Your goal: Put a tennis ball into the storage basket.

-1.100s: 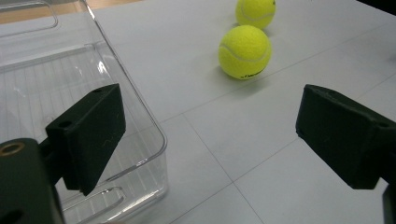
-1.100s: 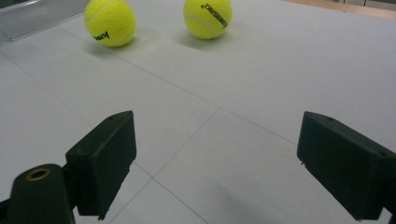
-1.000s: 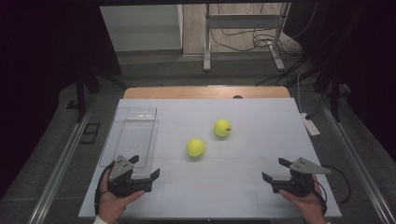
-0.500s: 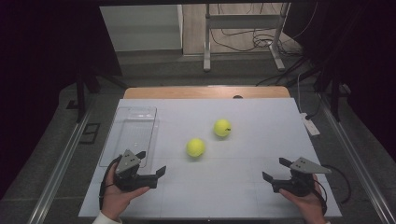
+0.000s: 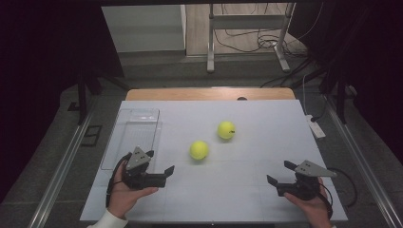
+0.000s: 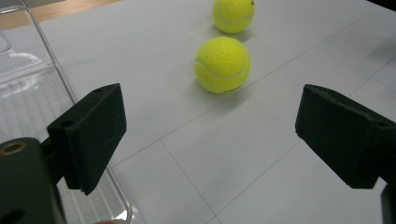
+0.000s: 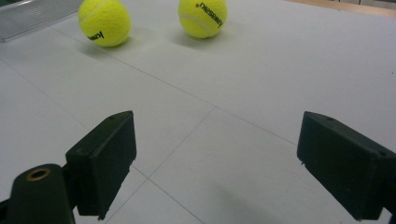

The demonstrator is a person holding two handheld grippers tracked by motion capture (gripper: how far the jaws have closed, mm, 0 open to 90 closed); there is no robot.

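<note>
On the table (image 5: 247, 199), left to right:

Clear tray: a see-through tray (image 5: 134, 135) lies along the table's left edge, its ribbed floor visible in the left gripper view; no writing can be made out on it.

Left claw: the left claw (image 5: 160, 167) is held in the person's left hand (image 5: 124, 194) just past the tray's near end, low over the table. Its two black jaws stand wide apart with nothing between them, and it points toward the balls.

Near ball: a yellow tennis ball (image 5: 199, 150) rests on the table near the middle, ahead of the left claw and apart from it. In the right gripper view it (image 7: 104, 21) carries black printed lettering, seen upside down and too small to read for certain.

Far ball: a second yellow tennis ball (image 5: 226, 130) sits just beyond and to the right of the first, near it but not touching. In the right gripper view it (image 7: 202, 17) also bears a black brand word, upside down; the letters cannot be read with confidence.

Right claw: the right claw (image 5: 277, 173) is held in the right hand (image 5: 311, 203) near the table's front right corner, well apart from both balls. Its jaws are spread wide and grip nothing.
</note>
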